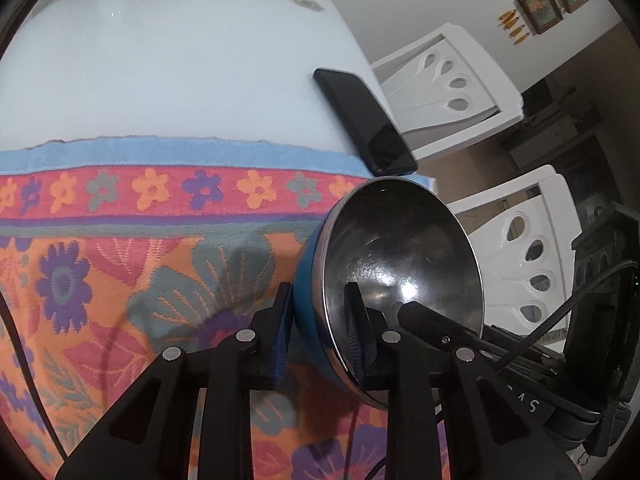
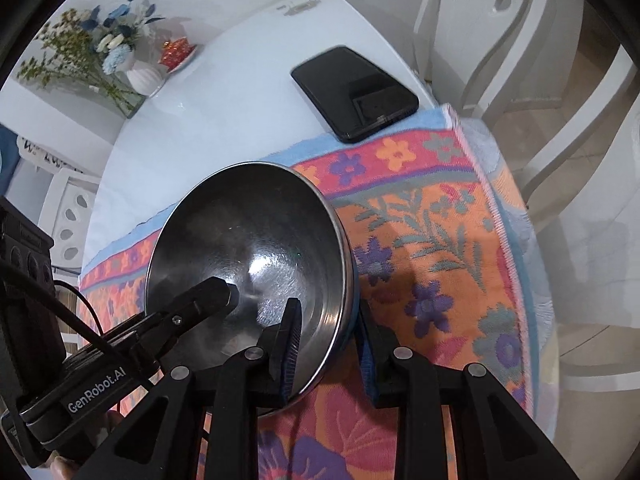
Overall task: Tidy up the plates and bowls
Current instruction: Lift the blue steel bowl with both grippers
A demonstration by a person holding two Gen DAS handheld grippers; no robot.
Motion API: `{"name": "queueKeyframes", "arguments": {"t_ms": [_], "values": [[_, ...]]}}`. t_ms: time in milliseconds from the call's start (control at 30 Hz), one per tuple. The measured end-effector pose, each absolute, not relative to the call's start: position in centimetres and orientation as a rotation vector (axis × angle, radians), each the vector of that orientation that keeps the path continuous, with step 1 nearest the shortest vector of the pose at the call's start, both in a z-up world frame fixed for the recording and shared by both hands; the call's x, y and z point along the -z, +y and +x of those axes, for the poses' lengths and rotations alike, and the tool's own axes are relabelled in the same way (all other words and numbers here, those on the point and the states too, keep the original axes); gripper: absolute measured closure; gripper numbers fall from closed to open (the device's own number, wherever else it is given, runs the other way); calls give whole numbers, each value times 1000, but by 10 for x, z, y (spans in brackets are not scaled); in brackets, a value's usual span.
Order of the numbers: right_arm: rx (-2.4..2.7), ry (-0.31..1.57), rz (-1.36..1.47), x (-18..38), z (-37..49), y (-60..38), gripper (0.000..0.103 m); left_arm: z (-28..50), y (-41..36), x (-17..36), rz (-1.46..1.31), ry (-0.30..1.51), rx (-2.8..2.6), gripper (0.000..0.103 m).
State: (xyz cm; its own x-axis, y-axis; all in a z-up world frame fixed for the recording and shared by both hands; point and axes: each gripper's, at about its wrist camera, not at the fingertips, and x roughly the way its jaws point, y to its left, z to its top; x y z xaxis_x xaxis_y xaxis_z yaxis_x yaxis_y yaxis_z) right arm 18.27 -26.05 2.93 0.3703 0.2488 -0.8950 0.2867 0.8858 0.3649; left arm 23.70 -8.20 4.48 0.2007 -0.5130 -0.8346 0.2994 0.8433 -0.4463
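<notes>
A bowl [image 1: 400,248], steel inside and blue outside, stands on the flowered cloth [image 1: 140,272] near the table's right edge. My left gripper [image 1: 320,320] is shut on the bowl's near-left wall, one finger outside against the blue side and the other inside. In the right wrist view my right gripper [image 2: 330,336] is shut on the opposite wall of the same bowl [image 2: 248,240], again one finger in and one out. The left gripper's inner finger [image 2: 216,292] reaches into the bowl from the left there. No plates show in either view.
A black phone [image 1: 360,120] lies on the white table [image 1: 160,72] just beyond the cloth, close to the bowl. White chairs [image 1: 452,88] stand along the table's right side. A vase of flowers [image 2: 140,76] and a small red dish [image 2: 176,54] sit at the far end.
</notes>
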Motion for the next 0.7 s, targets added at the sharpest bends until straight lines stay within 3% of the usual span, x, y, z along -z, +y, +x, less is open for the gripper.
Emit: {"name": "queueKeyframes", "arguments": {"t_ms": [333, 700], "values": [[19, 1084, 449, -112, 148, -245, 77, 201, -67, -129, -204, 1068, 628, 81], [33, 937, 411, -216, 56, -212, 77, 107, -25, -225, -251, 879, 693, 81]]}}
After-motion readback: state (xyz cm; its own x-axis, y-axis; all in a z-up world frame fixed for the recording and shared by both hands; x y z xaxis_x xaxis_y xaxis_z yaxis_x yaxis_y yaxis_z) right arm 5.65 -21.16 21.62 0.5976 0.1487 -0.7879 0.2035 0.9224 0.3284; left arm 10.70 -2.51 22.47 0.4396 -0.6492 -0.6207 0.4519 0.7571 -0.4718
